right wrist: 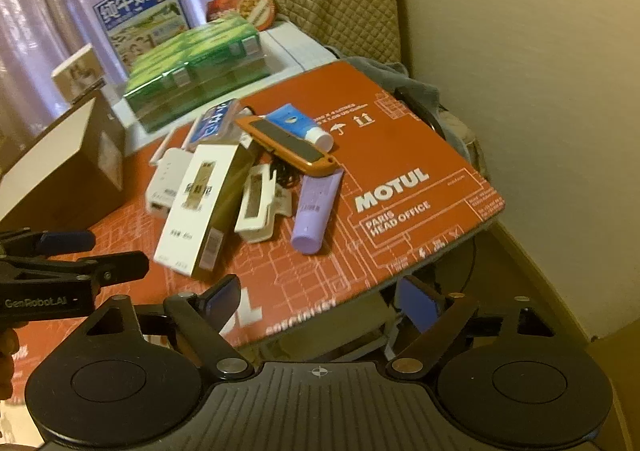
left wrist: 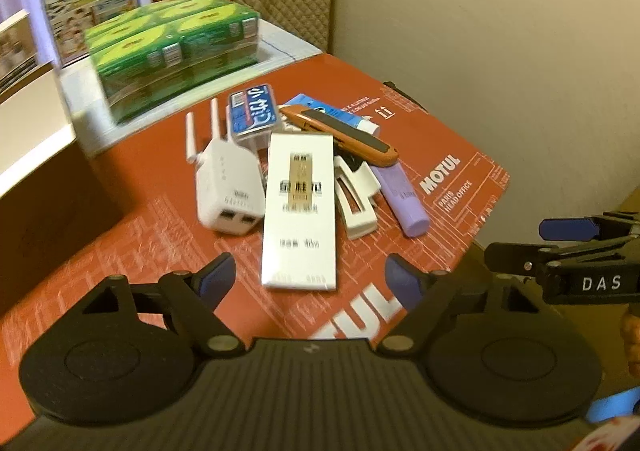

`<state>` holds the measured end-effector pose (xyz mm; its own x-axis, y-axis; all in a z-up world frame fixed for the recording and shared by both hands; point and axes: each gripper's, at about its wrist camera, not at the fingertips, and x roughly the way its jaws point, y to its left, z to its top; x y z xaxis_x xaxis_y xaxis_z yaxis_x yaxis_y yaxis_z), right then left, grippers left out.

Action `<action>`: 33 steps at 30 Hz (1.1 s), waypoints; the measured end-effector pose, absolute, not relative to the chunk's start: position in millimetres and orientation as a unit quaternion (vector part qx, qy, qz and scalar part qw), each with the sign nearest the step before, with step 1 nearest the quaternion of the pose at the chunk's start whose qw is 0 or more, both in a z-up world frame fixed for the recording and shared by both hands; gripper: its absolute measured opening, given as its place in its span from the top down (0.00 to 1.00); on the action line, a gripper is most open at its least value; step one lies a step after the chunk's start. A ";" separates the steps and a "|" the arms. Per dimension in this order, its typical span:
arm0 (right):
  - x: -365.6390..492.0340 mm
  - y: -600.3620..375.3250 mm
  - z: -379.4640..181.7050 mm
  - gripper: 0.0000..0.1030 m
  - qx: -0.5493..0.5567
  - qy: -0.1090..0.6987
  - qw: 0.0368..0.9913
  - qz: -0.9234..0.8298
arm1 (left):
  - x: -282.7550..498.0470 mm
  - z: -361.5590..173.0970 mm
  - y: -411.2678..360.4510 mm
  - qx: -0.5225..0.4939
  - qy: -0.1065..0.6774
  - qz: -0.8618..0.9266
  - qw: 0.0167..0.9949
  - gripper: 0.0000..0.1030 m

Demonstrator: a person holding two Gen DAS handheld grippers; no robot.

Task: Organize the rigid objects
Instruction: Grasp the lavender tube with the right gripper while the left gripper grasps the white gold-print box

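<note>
Right wrist: red cardboard (right wrist: pixel 404 155) reads "MOTUL".

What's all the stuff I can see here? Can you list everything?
cardboard sheet: 1, red with white print, under the pile
long box: 1, white, front of pile
wifi plug: 1, white with antennas, left of the long box
flat pack: 1, blue and white, back of pile
cutter: 1, orange and black, on top of pile
blue tube: 1, blue with white cap, behind the cutter
purple tube: 1, purple, right side of pile
white clip: 1, white, between long box and purple tube
drink cartons: 1 wrapped pack, green, behind the pile
left gripper: 1, black, open
right gripper: 1, black, open
</note>
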<state>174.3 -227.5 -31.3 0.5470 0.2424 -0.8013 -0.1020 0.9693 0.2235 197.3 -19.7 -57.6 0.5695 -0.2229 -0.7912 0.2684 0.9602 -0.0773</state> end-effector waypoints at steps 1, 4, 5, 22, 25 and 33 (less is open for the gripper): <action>178.4 -225.0 -33.1 0.21 0.076 0.466 0.877 0.094 | 204.2 -60.3 -19.7 0.028 0.444 -0.145 0.884 0.25; 190.1 -218.4 -39.9 0.29 0.080 0.467 0.877 0.078 | 221.8 -68.9 -19.5 0.036 0.448 -0.164 0.878 0.29; 194.2 -216.7 -42.5 0.31 0.083 0.468 0.877 0.073 | 226.7 -71.5 -19.9 0.039 0.449 -0.167 0.877 0.29; 245.9 -197.3 -81.2 0.55 0.070 0.480 0.871 0.071 | 273.3 -102.7 -35.5 0.079 0.461 -0.181 0.865 0.32; 256.6 -198.0 -86.9 0.57 0.065 0.486 0.868 0.079 | 277.4 -105.7 -39.1 0.082 0.464 -0.174 0.865 0.32; 268.8 -199.7 -104.8 0.75 0.053 0.500 0.858 0.108 | 283.4 -115.6 -44.3 0.076 0.478 -0.156 0.861 0.42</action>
